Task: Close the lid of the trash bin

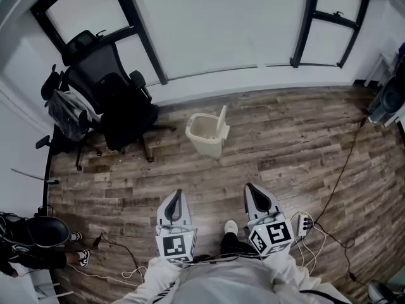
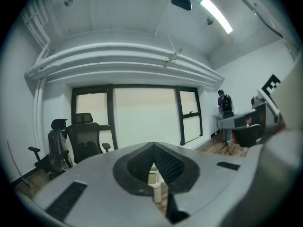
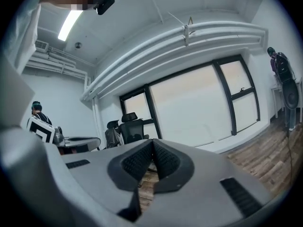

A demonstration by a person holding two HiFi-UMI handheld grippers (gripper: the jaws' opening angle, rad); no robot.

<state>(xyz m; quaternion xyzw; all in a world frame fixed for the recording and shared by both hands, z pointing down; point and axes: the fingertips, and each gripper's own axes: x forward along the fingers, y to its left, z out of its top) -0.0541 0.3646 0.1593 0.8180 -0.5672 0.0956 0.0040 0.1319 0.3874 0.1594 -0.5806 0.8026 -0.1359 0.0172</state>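
**Bin ahead, lid standing up**

The trash bin [image 1: 205, 135] sits on the floor [image 1: 297, 138] well ahead, between the 2 grippers. Its lid [image 1: 222, 121] stands upright on its right edge. The left gripper [image 1: 178, 196] and right gripper [image 1: 250, 189] are pinched together and empty. The right seems nearer the lid.

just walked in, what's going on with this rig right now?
A person stands on the wood-plank floor with a gripper in each hand. The left gripper and right gripper are both shut and empty, pointing toward a small cream plastic trash bin some way ahead. Its lid stands upright, open. Nothing touches the bin yet. A black office chair sits to its left.
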